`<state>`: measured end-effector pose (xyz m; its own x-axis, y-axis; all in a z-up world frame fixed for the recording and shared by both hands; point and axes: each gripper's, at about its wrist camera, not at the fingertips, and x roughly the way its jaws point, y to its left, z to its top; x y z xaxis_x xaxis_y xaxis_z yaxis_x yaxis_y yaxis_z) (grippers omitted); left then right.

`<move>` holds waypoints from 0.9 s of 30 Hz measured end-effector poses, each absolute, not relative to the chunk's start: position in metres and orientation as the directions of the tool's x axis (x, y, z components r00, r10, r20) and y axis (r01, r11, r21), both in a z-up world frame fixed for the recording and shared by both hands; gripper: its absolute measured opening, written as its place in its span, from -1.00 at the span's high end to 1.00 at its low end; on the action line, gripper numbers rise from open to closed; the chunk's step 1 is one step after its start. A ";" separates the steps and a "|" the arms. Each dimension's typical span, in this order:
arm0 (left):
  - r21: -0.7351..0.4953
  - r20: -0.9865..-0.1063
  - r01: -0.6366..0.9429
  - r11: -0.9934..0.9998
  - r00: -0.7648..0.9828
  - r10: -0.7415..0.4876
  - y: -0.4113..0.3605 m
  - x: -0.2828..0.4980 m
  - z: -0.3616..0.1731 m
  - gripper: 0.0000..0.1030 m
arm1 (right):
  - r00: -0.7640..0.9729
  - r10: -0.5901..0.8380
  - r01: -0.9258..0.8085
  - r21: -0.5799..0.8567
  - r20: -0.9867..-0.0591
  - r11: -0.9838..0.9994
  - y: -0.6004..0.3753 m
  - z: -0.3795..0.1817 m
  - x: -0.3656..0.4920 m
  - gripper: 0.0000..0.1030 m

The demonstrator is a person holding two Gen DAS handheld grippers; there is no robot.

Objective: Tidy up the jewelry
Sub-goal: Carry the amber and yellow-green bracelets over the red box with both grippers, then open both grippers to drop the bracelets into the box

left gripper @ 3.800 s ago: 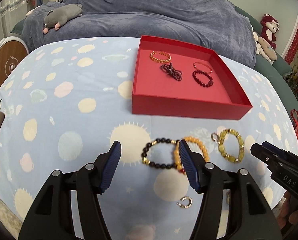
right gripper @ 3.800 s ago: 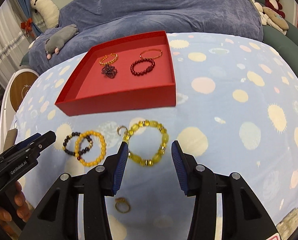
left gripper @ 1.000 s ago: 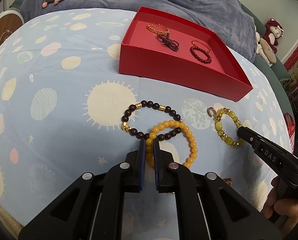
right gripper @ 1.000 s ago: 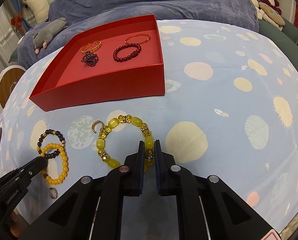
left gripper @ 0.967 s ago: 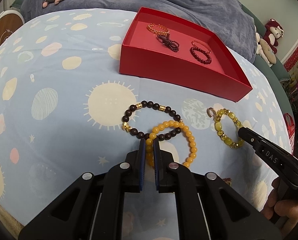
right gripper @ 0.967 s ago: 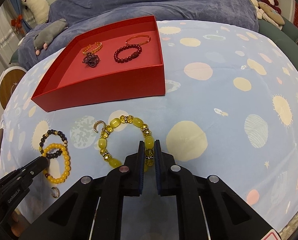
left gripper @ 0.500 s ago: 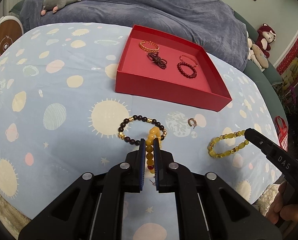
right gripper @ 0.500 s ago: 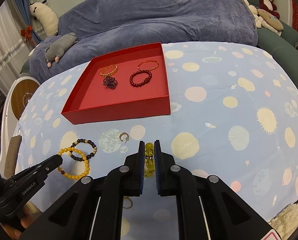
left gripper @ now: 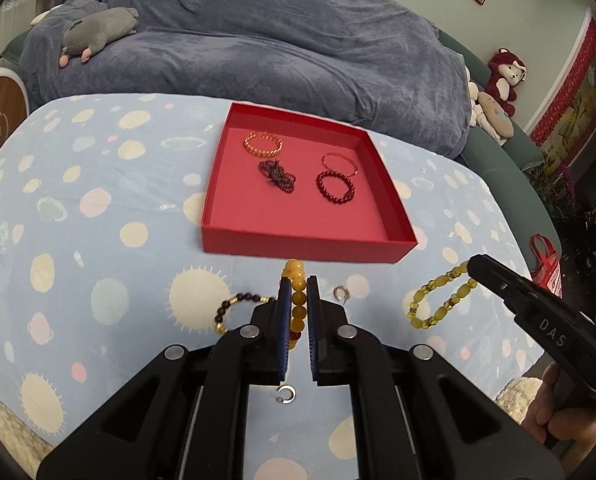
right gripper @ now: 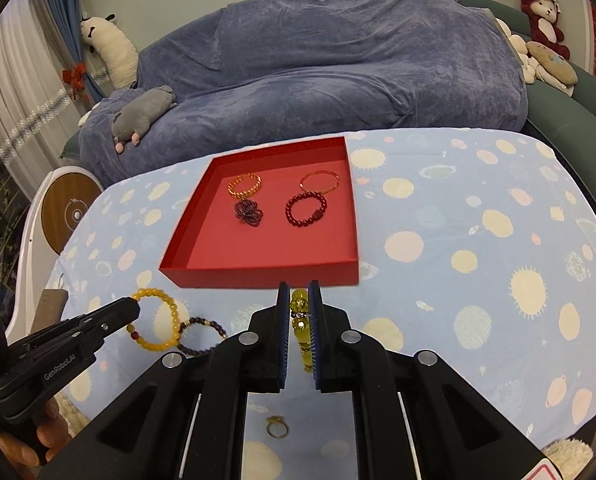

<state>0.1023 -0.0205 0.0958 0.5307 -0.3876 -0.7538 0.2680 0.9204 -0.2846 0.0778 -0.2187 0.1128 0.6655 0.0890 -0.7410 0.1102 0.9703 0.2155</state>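
The jaws hide part of the black bead bracelet (left gripper: 234,312).

A home living room: covered sofa (right gripper: 337,60); plush toys (right gripper: 541,28).

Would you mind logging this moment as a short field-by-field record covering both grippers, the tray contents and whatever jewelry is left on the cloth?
left gripper: shut on orange bead bracelet, lifted off the cloth
right gripper: shut on yellow bead bracelet, lifted
red tray: holds gold bracelet, dark beaded strand, thin bangle, red bead bracelet
still on tablecloth: dark bead bracelet, small hoop, crescent piece, ring
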 end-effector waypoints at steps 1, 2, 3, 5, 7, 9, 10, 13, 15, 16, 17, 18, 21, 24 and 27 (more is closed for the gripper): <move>-0.290 -0.743 0.280 0.915 0.536 -0.400 -0.025 0.109 0.102 0.86 | 0.673 0.099 0.101 0.223 -0.733 0.970 -0.218 0.117 0.085 0.83; -0.298 -0.732 0.291 0.909 0.541 -0.414 -0.029 0.116 0.108 0.86 | 0.681 0.105 0.091 0.227 -0.725 0.970 -0.217 0.122 0.093 0.83; -0.310 -0.720 0.304 0.901 0.544 -0.431 -0.033 0.125 0.115 0.86 | 0.688 0.112 0.082 0.231 -0.717 0.970 -0.215 0.127 0.101 0.83; -0.332 -0.699 0.318 0.888 0.549 -0.458 -0.041 0.143 0.125 0.86 | 0.700 0.129 0.062 0.239 -0.702 0.969 -0.211 0.135 0.119 0.82; -0.353 -0.680 0.329 0.876 0.552 -0.482 -0.048 0.160 0.132 0.86 | 0.710 0.138 0.044 0.239 -0.690 0.970 -0.206 0.141 0.138 0.82; -0.351 -0.673 0.336 0.874 0.558 -0.485 -0.054 0.175 0.135 0.86 | 0.715 0.145 0.031 0.237 -0.684 0.971 -0.201 0.142 0.154 0.82; -0.349 -0.672 0.341 0.873 0.558 -0.487 -0.057 0.182 0.133 0.86 | 0.714 0.151 0.026 0.242 -0.684 0.970 -0.199 0.141 0.161 0.82; -0.361 -0.680 0.335 0.870 0.544 -0.492 -0.062 0.203 0.120 0.86 | 0.695 0.181 0.025 0.275 -0.696 0.961 -0.197 0.125 0.181 0.82; -0.375 -0.696 0.315 0.872 0.525 -0.490 -0.060 0.215 0.103 0.86 | 0.670 0.187 0.036 0.283 -0.718 0.958 -0.197 0.107 0.192 0.82; -0.385 -0.707 0.309 0.870 0.507 -0.493 -0.060 0.221 0.091 0.85 | 0.654 0.188 0.046 0.287 -0.733 0.957 -0.198 0.095 0.197 0.82; -0.382 -0.727 0.295 0.876 0.489 -0.482 -0.060 0.227 0.078 0.85 | 0.634 0.189 0.056 0.288 -0.750 0.956 -0.199 0.084 0.202 0.82; -0.374 -0.746 0.286 0.882 0.472 -0.469 -0.059 0.231 0.065 0.85 | 0.612 0.189 0.067 0.289 -0.768 0.955 -0.201 0.071 0.206 0.82; -0.306 -0.806 0.253 0.918 0.445 -0.392 -0.054 0.238 0.030 0.84 | 0.555 0.155 0.097 0.248 -0.818 0.964 -0.207 0.039 0.211 0.82; -0.238 -0.825 0.239 0.942 0.462 -0.326 -0.046 0.236 0.013 0.51 | 0.541 0.095 0.125 0.192 -0.836 0.973 -0.214 0.024 0.208 0.78; -0.202 -0.815 0.229 0.952 0.500 -0.293 -0.037 0.231 0.012 0.31 | 0.551 0.070 0.155 0.185 -0.831 0.971 -0.224 0.022 0.204 0.69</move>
<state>0.2305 -0.0371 0.0116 0.5003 -0.2933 -0.8147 0.2292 0.9522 -0.2020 0.2041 -0.2239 0.0222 0.5512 0.0703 -0.8314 0.1548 0.9705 0.1848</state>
